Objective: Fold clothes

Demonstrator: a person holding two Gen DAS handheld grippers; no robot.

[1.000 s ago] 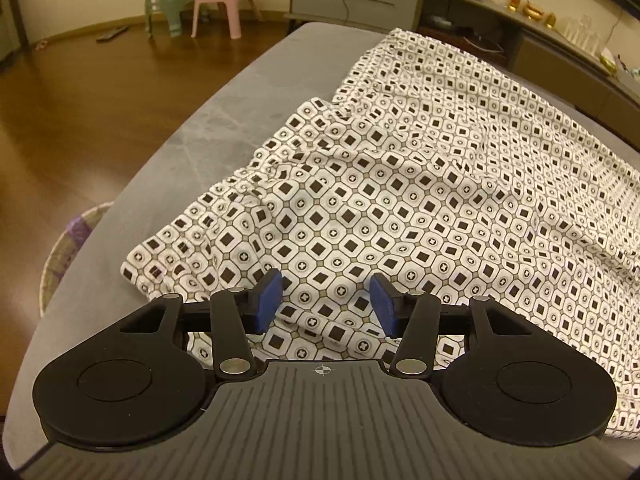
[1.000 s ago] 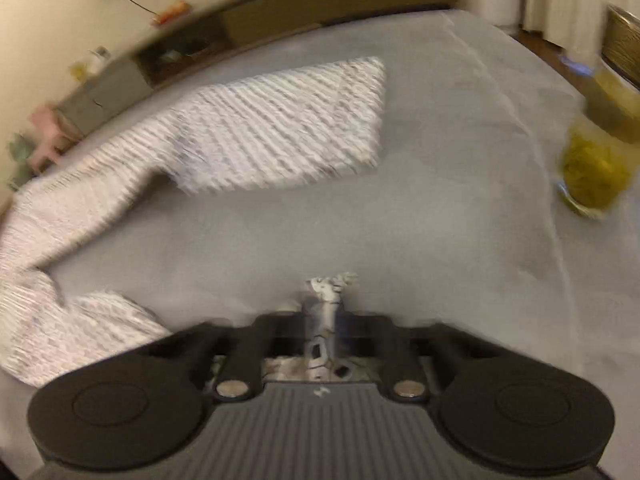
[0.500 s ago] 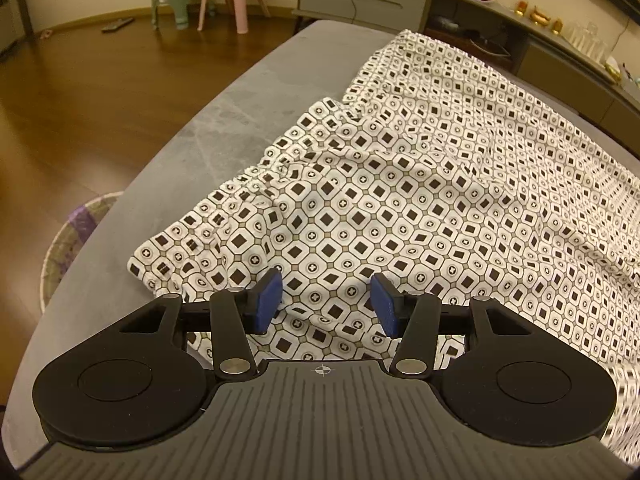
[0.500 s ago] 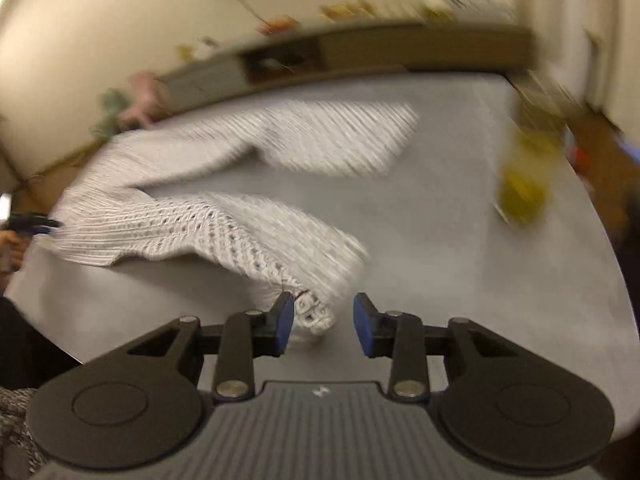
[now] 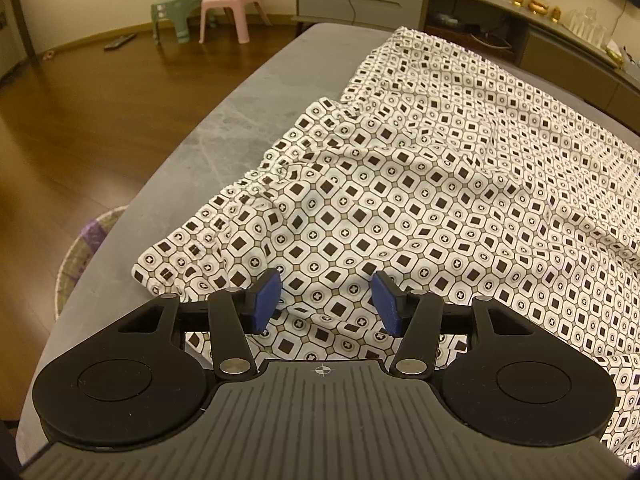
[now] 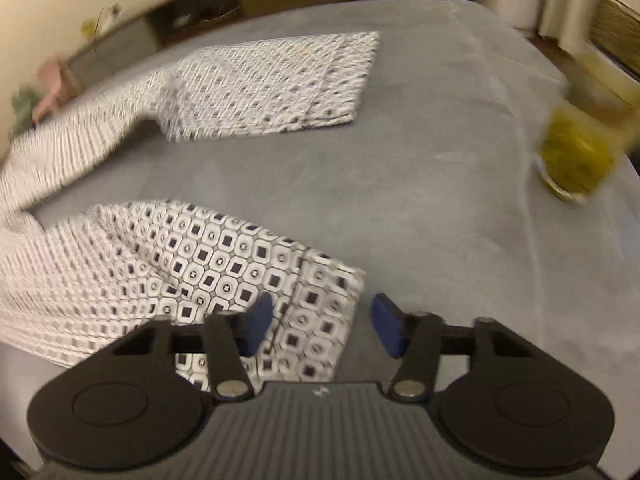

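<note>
1. My left gripper (image 5: pixel 325 300) hovers half open and empty over the patterned trousers' (image 5: pixel 420 184) gathered waist, spread on the grey table (image 5: pixel 240 108).
2. My right gripper (image 6: pixel 322 322) has just been opening; the near leg hem (image 6: pixel 320 312) lies loose between its jaws.
3. Light, limp, wrinkle-prone cloth: I'd pinch hems and waistband edges.

surface: grey bench (image 5: pixel 224 128), rounded edge | cloth: patterned trousers (image 5: pixel 440 184) spread flat; waistband just ahead of the left fingers (image 5: pixel 266 300); one leg end under the right fingers (image 6: pixel 256 322) | other: yellow-filled container (image 6: pixel 574 160) far ahead-right of them
</note>
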